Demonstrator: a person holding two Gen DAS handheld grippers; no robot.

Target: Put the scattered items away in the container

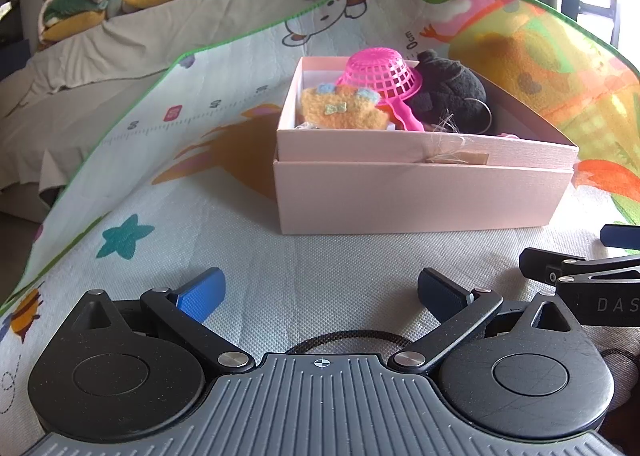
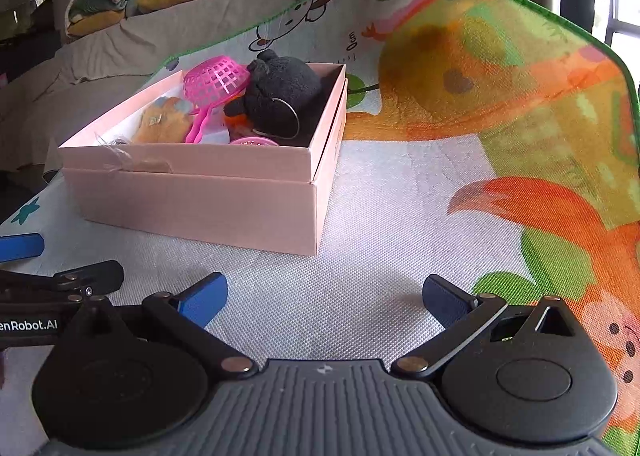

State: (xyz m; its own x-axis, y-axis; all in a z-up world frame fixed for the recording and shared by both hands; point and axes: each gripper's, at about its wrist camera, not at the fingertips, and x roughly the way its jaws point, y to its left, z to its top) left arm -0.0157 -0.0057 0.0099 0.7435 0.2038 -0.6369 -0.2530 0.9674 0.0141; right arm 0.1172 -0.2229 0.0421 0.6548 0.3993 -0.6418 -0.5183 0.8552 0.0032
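Observation:
A pink cardboard box (image 1: pixel 400 195) (image 2: pixel 200 203) stands on a cartoon play mat. Inside it lie a pink plastic strainer (image 1: pixel 380 73) (image 2: pixel 214 79), a black plush toy with a key ring (image 1: pixel 452 91) (image 2: pixel 280 95), an orange knitted toy (image 1: pixel 340 107) (image 2: pixel 164 123) and a small pink lid (image 2: pixel 254 141). My left gripper (image 1: pixel 320 292) is open and empty, low over the mat in front of the box. My right gripper (image 2: pixel 324 296) is open and empty, to the box's front right. Each gripper shows at the edge of the other's view.
The play mat (image 1: pixel 200 195) (image 2: pixel 440 175) has a green border and curls up at the back. Behind it a grey-covered sofa (image 1: pixel 120 39) holds plush toys, cushions and heaped clothes. A window is at the far right (image 2: pixel 616 15).

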